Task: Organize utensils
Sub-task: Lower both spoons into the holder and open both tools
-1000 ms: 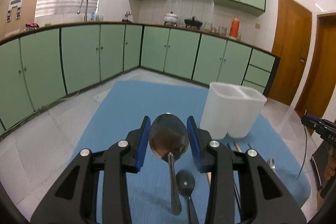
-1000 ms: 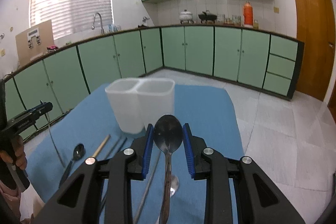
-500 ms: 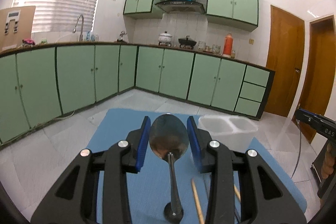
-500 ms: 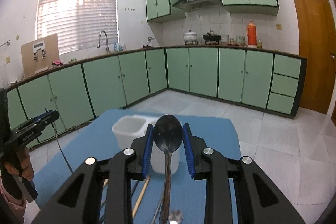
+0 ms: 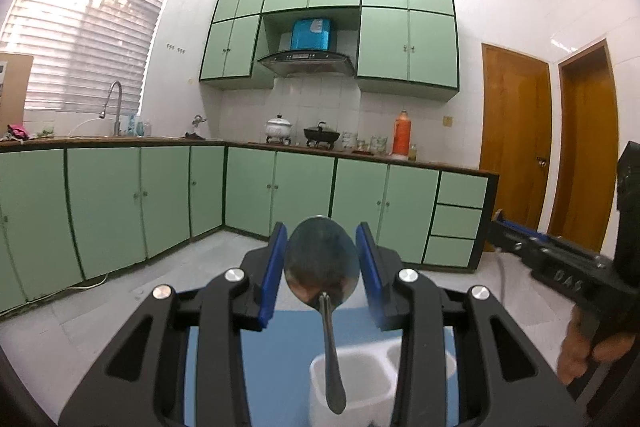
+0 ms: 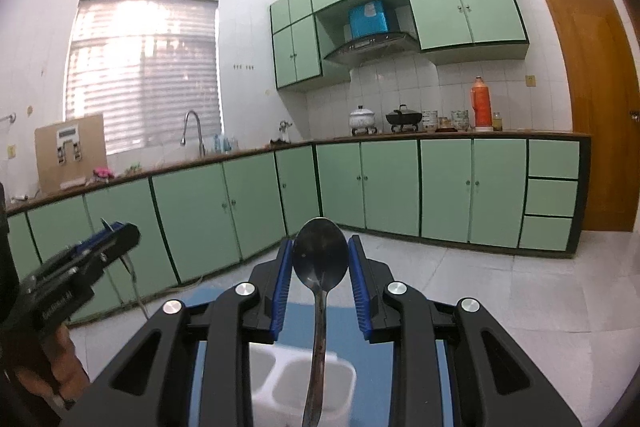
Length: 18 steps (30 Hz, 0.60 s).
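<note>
The left claw (image 5: 321,261) pinches the bowl of a large metal spoon (image 5: 321,259) between its blue pads, handle hanging down over the near-left compartment of a white two-compartment holder (image 5: 356,393) that stands on a blue mat (image 5: 280,355). The right claw (image 6: 320,265) likewise pinches the bowl of a second spoon (image 6: 320,259), whose handle hangs in front of the same holder (image 6: 340,379), over the compartment on the right in that view. Green cabinets (image 6: 444,187) and a wooden door (image 6: 592,107) form the background.
</note>
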Each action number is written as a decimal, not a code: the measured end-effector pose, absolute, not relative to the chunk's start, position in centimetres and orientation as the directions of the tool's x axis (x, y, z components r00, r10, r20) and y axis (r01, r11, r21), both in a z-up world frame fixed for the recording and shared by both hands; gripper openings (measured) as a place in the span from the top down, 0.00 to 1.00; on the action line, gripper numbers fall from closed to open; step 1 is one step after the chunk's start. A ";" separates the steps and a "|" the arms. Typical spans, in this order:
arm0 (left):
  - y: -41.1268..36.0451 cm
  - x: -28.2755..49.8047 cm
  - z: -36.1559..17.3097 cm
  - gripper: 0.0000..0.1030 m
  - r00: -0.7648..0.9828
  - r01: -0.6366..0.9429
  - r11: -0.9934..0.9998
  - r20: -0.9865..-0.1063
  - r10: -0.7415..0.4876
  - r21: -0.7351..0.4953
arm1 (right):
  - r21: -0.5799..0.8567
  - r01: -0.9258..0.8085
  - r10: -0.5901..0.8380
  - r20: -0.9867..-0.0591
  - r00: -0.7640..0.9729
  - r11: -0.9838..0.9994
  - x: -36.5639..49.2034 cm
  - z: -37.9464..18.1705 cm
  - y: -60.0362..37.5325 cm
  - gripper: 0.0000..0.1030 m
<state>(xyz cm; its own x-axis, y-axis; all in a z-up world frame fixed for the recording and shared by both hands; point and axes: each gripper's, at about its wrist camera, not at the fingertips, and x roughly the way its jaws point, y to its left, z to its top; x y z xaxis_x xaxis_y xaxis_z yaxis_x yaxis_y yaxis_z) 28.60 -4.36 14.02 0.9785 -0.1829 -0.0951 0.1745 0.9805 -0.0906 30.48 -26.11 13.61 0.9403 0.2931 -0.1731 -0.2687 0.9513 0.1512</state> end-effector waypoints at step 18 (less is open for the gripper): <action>-5.9 35.2 5.8 0.66 0.943 0.209 0.976 -0.251 -0.218 -0.063 | 0.168 -0.282 0.321 -0.296 0.900 0.945 36.0 5.0 -24.4 0.73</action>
<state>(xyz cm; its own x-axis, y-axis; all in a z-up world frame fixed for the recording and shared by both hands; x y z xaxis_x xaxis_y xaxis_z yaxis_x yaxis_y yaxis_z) 35.22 -5.94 5.83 0.9431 -0.2180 -0.2512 0.2088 0.9759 -0.0631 36.04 -24.38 5.04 0.8996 0.3210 -0.2959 -0.2819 0.9447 0.1678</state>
